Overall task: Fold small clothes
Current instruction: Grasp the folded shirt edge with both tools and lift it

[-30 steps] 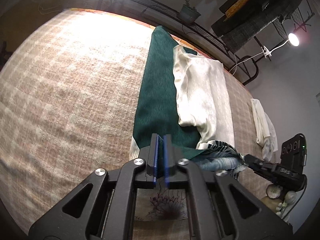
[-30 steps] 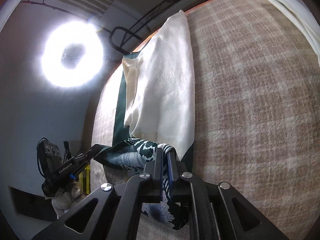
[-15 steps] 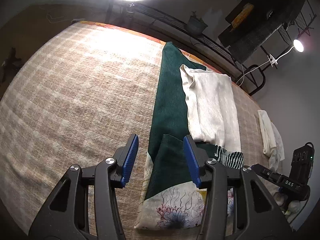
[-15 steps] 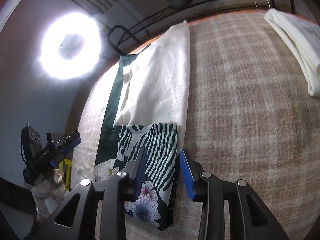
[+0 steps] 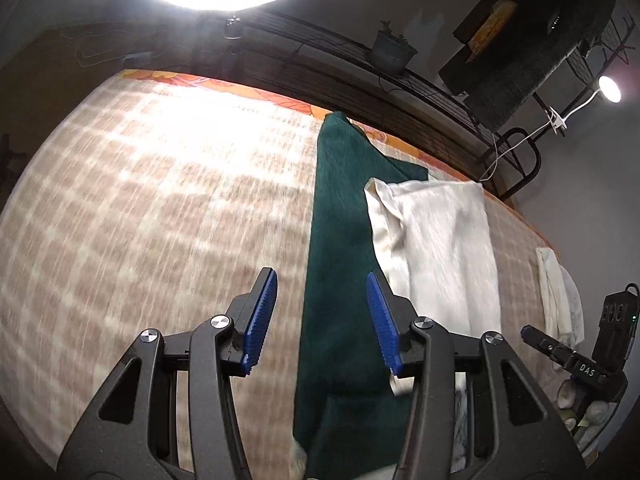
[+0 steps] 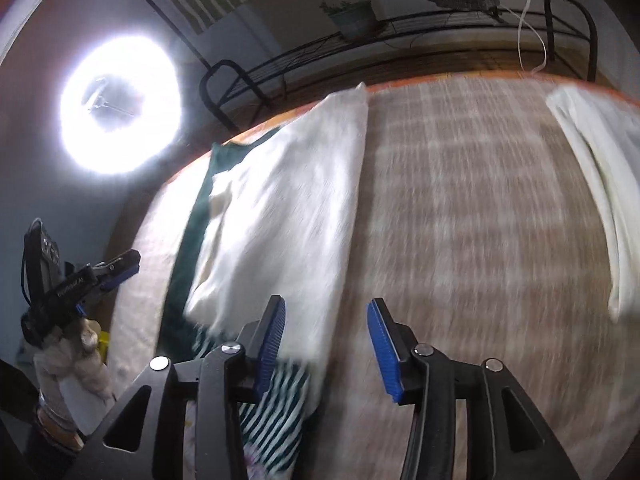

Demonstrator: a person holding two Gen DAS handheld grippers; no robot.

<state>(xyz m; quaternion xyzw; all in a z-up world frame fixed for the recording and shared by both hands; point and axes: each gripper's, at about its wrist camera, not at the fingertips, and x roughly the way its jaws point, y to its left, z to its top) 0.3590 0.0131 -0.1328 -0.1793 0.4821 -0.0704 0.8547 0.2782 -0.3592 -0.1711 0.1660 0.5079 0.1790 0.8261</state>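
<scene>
- Our left gripper (image 5: 322,322), black with blue ribbed pads, has its jaws apart and clamps nothing; they have just been opening, and only the cloth on the bed shows through the gap.
- Straight ahead of it a long dark green towel-like cloth (image 5: 340,240) lies flat on the beige checked blanket (image 5: 160,208); a cream-white folded cloth (image 5: 444,240) lies on the green one, just past the right-hand finger.
- Our right gripper (image 6: 328,340) also stands parted and empty, its jaws having just been opening.
- The cream cloth (image 6: 288,208) lies ahead of its left-hand finger, with green-and-white striped fabric (image 6: 276,400) beneath that finger.
- Another white cloth (image 6: 600,168) lies well apart, far right.
</scene>
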